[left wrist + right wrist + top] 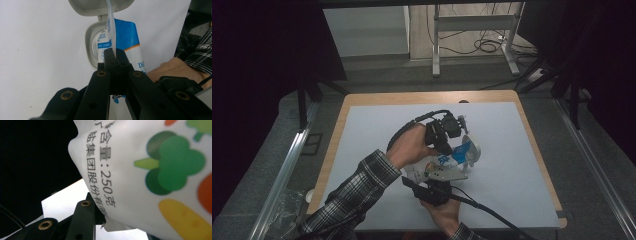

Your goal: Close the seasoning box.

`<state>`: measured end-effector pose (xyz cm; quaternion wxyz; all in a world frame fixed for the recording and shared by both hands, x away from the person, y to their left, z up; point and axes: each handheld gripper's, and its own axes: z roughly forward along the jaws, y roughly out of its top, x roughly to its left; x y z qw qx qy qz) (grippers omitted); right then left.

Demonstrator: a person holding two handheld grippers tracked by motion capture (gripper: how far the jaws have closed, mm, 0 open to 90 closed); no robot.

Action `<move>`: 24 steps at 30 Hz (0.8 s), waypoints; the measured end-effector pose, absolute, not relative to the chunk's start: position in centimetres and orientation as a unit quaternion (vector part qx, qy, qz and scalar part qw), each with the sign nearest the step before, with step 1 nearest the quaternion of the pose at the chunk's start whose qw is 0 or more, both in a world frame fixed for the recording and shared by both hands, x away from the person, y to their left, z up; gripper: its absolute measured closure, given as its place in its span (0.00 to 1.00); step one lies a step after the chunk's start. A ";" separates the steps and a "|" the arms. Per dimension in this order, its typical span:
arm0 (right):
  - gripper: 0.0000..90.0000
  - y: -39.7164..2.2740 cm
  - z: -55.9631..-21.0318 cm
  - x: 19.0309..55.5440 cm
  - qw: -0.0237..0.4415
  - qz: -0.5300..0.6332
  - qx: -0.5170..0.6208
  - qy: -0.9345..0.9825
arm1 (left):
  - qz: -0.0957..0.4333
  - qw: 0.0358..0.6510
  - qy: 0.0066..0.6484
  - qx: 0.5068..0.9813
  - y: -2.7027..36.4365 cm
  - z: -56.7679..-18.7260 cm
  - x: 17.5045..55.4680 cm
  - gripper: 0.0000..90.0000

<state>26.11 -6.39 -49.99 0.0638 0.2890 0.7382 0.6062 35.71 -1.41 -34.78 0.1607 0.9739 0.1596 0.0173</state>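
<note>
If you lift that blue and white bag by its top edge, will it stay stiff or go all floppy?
Probably floppy: the bag is thin film, and the left gripper pinches its edge flat like a sheet. It looks creased where the right gripper holds it, so it would likely sag. The glossy surface may be slippery.

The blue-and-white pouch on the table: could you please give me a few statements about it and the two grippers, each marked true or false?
1. The left gripper is shut on a thin edge of the blue-and-white pouch. True.
2. A grey flip lid stands open beside the pouch in the left gripper view. True.
3. The pouch lies alone on the table, away from both grippers. False: both grippers are at it, near the table's middle.
4. In the right gripper view the pouch's printing shows fruit only in blue. False: it shows green, orange and yellow vegetable drawings.
5. The person's sleeve is plaid. True.
</note>
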 end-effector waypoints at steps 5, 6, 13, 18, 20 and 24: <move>0.77 -6.4 -50.0 26.1 0.065 0.606 0.289 0.738 | 0.016 0.160 0.159 0.974 -1.5 -34.9 35.7 1.00; 0.77 -6.4 -50.0 26.1 0.066 0.606 0.288 0.738 | 0.017 0.159 0.158 0.974 -1.5 -34.9 35.8 1.00; 0.77 -6.4 -50.0 26.1 0.065 0.605 0.289 0.739 | 0.013 0.157 0.157 0.975 -1.5 -35.2 35.8 1.00; 0.77 -6.3 -50.0 26.1 0.067 0.606 0.287 0.739 | 0.012 0.156 0.156 0.975 -1.6 -35.3 35.8 1.00; 0.77 -6.3 -50.0 26.0 0.067 0.606 0.288 0.739 | 0.011 0.156 0.156 0.975 -1.6 -35.4 35.8 1.00; 0.77 -6.4 -50.0 26.1 0.070 0.607 0.285 0.739 | 0.009 0.155 0.156 0.975 -1.7 -35.5 35.9 1.00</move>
